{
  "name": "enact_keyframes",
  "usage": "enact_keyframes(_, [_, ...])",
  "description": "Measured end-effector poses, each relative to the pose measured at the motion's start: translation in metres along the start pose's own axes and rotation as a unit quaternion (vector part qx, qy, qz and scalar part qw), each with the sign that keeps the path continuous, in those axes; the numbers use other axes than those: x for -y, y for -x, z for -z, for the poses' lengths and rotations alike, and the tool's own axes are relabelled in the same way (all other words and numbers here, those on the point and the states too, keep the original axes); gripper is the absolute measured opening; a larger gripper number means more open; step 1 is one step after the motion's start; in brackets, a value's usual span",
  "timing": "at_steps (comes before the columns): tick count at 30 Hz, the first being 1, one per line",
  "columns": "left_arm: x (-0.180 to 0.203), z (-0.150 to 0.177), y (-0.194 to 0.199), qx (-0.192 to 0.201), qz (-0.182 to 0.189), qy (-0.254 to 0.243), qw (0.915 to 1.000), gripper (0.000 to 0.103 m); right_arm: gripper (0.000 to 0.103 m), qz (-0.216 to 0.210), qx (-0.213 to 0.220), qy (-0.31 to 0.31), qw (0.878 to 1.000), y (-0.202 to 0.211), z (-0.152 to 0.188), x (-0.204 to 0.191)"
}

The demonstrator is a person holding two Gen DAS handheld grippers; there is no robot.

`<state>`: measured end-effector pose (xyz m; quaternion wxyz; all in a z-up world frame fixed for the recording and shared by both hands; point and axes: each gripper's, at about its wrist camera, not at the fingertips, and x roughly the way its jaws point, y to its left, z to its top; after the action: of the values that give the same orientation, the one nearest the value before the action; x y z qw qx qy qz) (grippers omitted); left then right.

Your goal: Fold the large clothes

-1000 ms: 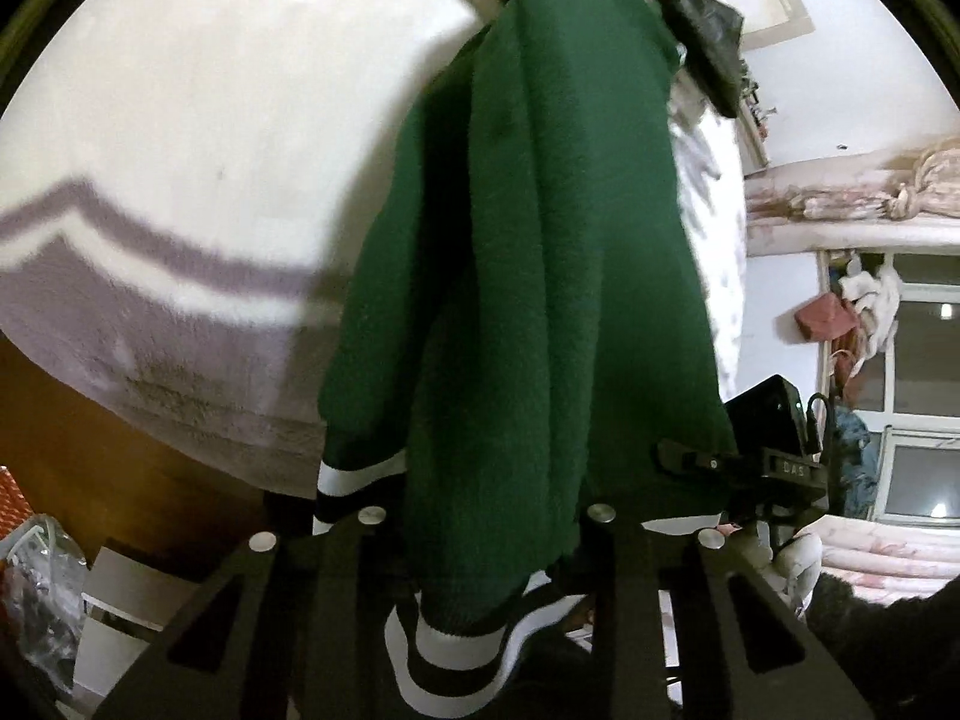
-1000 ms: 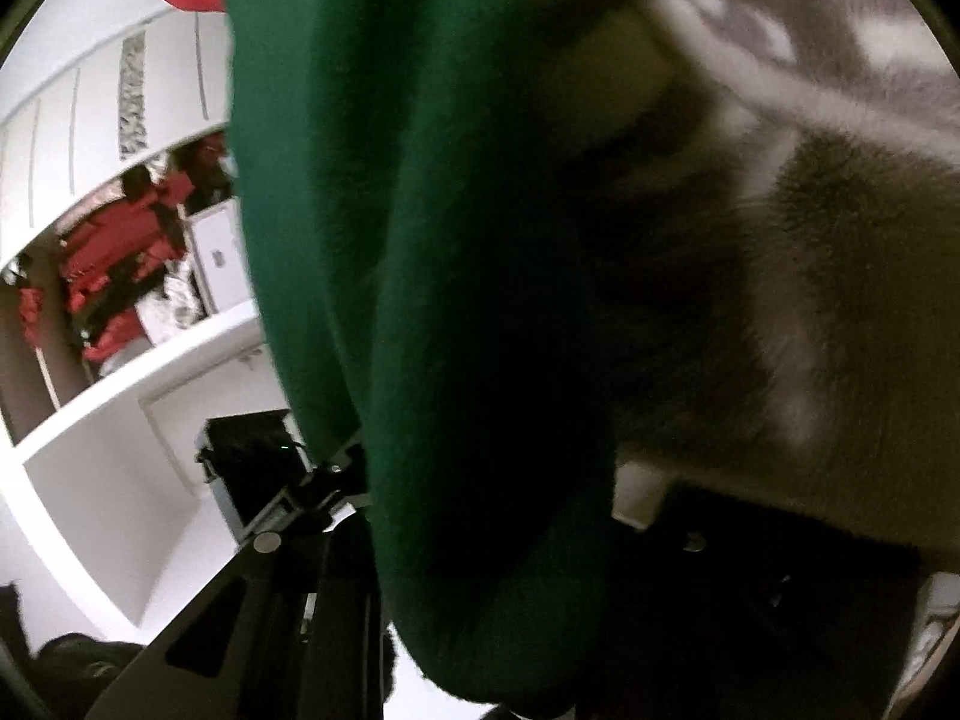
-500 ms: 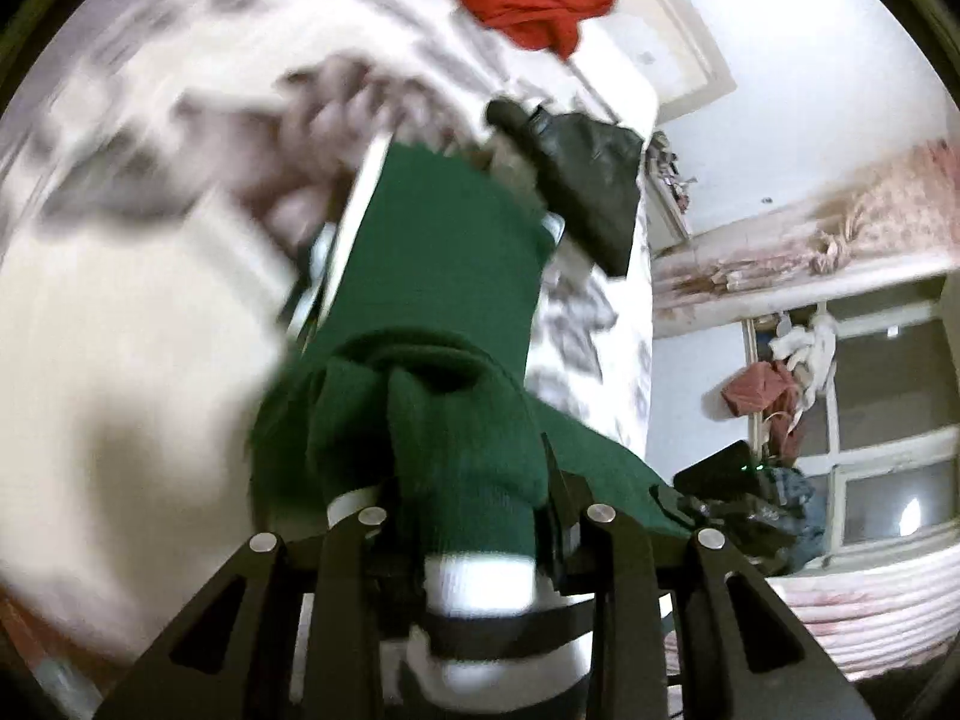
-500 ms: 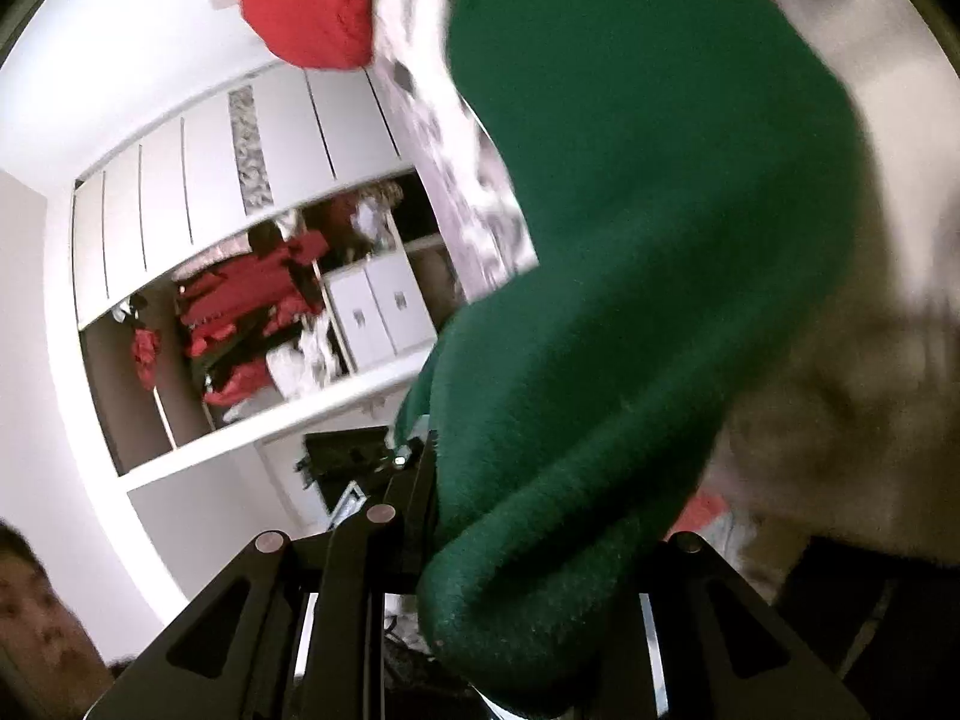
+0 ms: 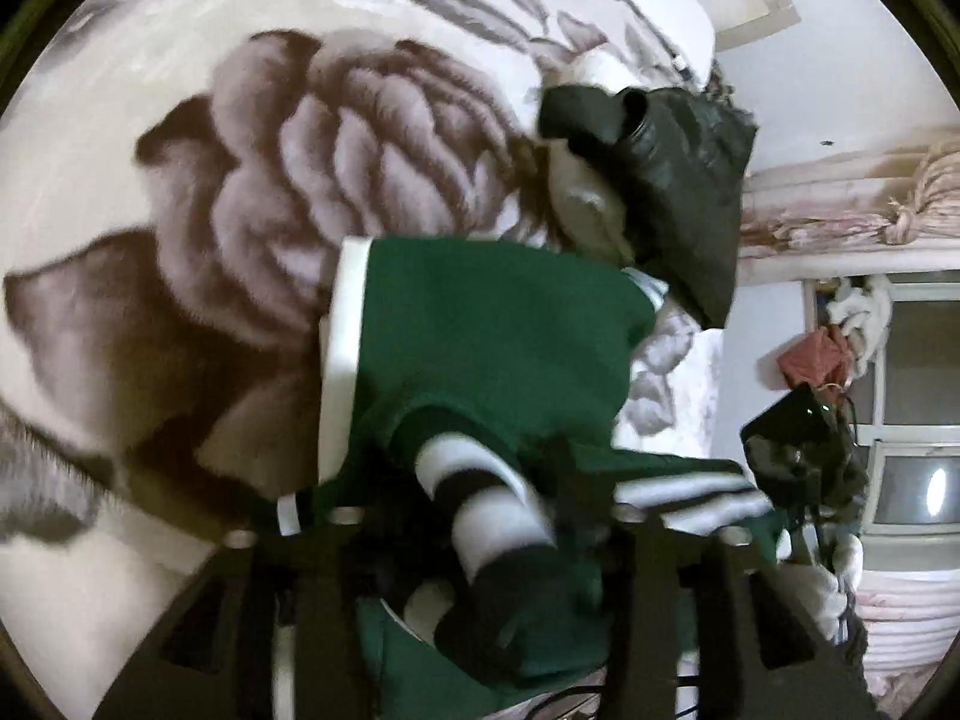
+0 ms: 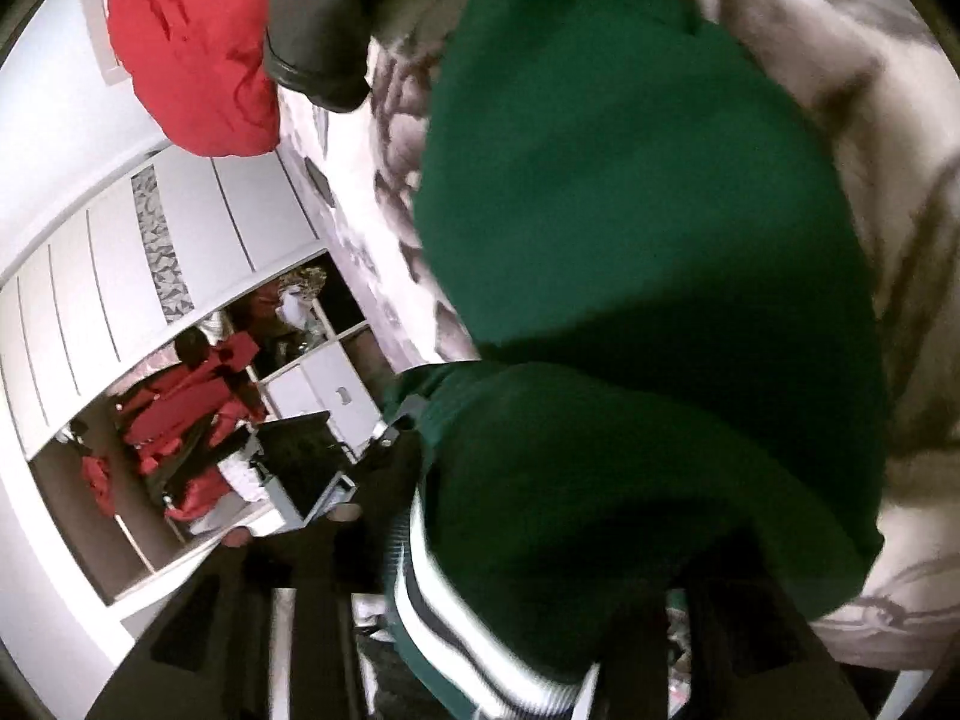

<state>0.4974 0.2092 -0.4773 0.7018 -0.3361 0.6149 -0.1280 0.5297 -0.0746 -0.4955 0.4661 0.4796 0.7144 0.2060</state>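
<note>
A dark green sweater [image 5: 492, 336] with white-and-black striped cuffs and hem lies partly spread on the grey floral blanket [image 5: 240, 192] of the bed. My left gripper [image 5: 486, 534] is shut on a striped cuff and bunched green fabric at the near edge. In the right wrist view the same green sweater [image 6: 630, 240] fills the frame. My right gripper [image 6: 492, 588] is shut on its folded striped hem close to the blanket [image 6: 870, 90].
A black garment [image 5: 678, 180] lies on the bed just beyond the sweater. A red garment [image 6: 186, 48] lies farther up the bed. An open wardrobe [image 6: 198, 396] with red clothes stands to the left. A window [image 5: 912, 420] and curtains are at the right.
Both grippers have swung the hanging sweater down and forward onto the bed. It now lies on the blanket instead of dangling in the air.
</note>
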Motion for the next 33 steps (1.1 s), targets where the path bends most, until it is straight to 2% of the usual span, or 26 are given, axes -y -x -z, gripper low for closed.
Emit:
enact_keyframes(1, [0.0,-0.003,0.002,0.003,0.003,0.002,1.0,0.069,0.067,-0.004,-0.001,-0.002,1.0,0.003,-0.005,-0.005])
enact_keyframes(2, [0.001,-0.009,0.008,0.02,-0.004,-0.002,0.9998,0.093,0.067,-0.004,-0.001,-0.003,1.0,0.003,-0.009,-0.006])
enact_keyframes(4, [0.005,-0.021,0.019,0.05,-0.007,-0.012,0.9986,0.094,0.068,-0.005,0.015,-0.001,1.0,0.006,-0.015,-0.013])
enact_keyframes(6, [0.005,-0.034,0.027,0.068,0.001,-0.006,0.9976,0.094,0.068,-0.028,0.048,0.01,0.998,0.023,-0.018,-0.019])
enact_keyframes(8, [0.009,-0.035,0.037,0.095,-0.021,-0.018,0.9951,0.094,0.068,-0.042,0.089,0.034,0.995,0.046,-0.022,-0.033])
enact_keyframes(9, [0.01,-0.032,0.04,0.107,-0.039,-0.027,0.9931,0.094,0.069,-0.027,0.103,0.048,0.993,0.054,-0.022,-0.039])
enact_keyframes(12, [0.01,-0.002,0.049,0.146,-0.097,-0.054,0.9831,0.094,0.075,0.071,0.13,0.117,0.982,0.076,-0.008,-0.05])
enact_keyframes(14, [-0.002,0.035,0.052,0.168,-0.146,-0.058,0.9733,0.094,0.078,0.126,0.119,0.154,0.973,0.077,0.005,-0.046])
enact_keyframes(16, [-0.022,0.076,0.049,0.184,-0.204,-0.046,0.9604,0.094,0.082,0.177,0.088,0.177,0.964,0.074,0.019,-0.02])
enact_keyframes(19, [-0.068,0.144,0.031,0.167,-0.266,0.001,0.9494,0.094,0.086,0.221,0.06,0.195,0.954,0.068,0.028,0.023])
enact_keyframes(20, [-0.082,0.161,0.023,0.155,-0.273,0.018,0.9492,0.094,0.087,0.23,0.056,0.202,0.95,0.064,0.028,0.035])
enact_keyframes(23, [-0.132,0.218,-0.01,0.125,-0.276,0.103,0.9476,0.094,0.088,0.227,0.051,0.219,0.948,0.054,0.012,0.064])
enact_keyframes(25, [-0.146,0.235,-0.024,0.137,-0.283,0.126,0.9408,0.094,0.089,0.213,0.047,0.232,0.948,0.046,-0.006,0.073])
enact_keyframes(27, [-0.14,0.24,-0.032,0.166,-0.305,0.107,0.9316,0.099,0.091,0.196,0.041,0.254,0.946,0.036,-0.03,0.076])
enact_keyframes(29, [-0.136,0.233,-0.044,0.169,-0.339,0.107,0.9191,0.103,0.094,0.187,0.025,0.26,0.947,0.023,-0.058,0.08])
enact_keyframes(31, [-0.137,0.228,-0.05,0.182,-0.353,0.112,0.9107,0.103,0.099,0.166,-0.002,0.262,0.951,0.008,-0.08,0.084])
enact_keyframes(33, [-0.138,0.224,-0.049,0.202,-0.351,0.125,0.9057,0.103,0.103,0.15,-0.023,0.27,0.951,-0.006,-0.097,0.084])
